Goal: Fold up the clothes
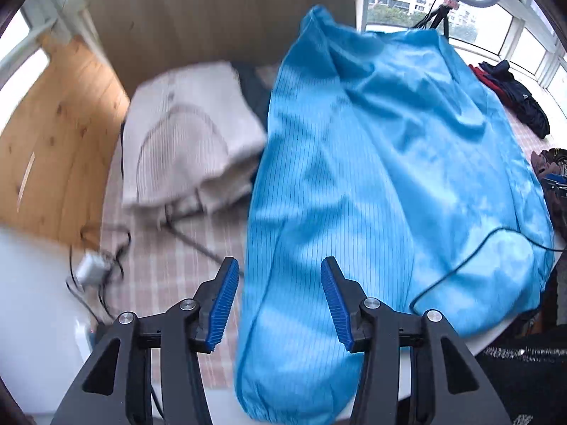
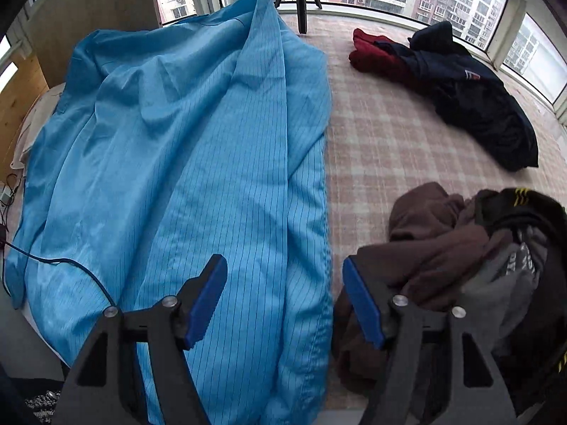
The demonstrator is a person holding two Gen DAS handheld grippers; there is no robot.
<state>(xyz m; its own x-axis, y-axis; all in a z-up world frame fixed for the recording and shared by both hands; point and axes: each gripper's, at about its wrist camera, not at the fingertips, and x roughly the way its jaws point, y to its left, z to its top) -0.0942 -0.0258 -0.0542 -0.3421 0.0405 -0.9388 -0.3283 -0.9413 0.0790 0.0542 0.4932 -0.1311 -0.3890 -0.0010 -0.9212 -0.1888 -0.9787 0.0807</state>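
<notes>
**Blue coat laid out, tongs ready to grab**

The big blue coat (image 1: 372,177) lies spread on the checked bed (image 2: 389,134), right in front of both tongs. The left tongs (image 1: 280,304) are wide open and hold nothing. One sleeve of the coat runs down between their two blue fingers. The right tongs (image 2: 285,301) are wide open too, with the coat's long edge lying between their fingers.

I think the folding of this coat has not begun, since it looks spread out with no fold in it. Next, each tong would need to come down and pinch an edge of the coat, then carry it across.

Only the left view shows a folded pale pile (image 1: 191,141), ahead and to the left. Only the right view shows a brown heap (image 2: 443,248) just beside the right finger, and dark and red clothes (image 2: 460,81) far ahead to the right.
</notes>
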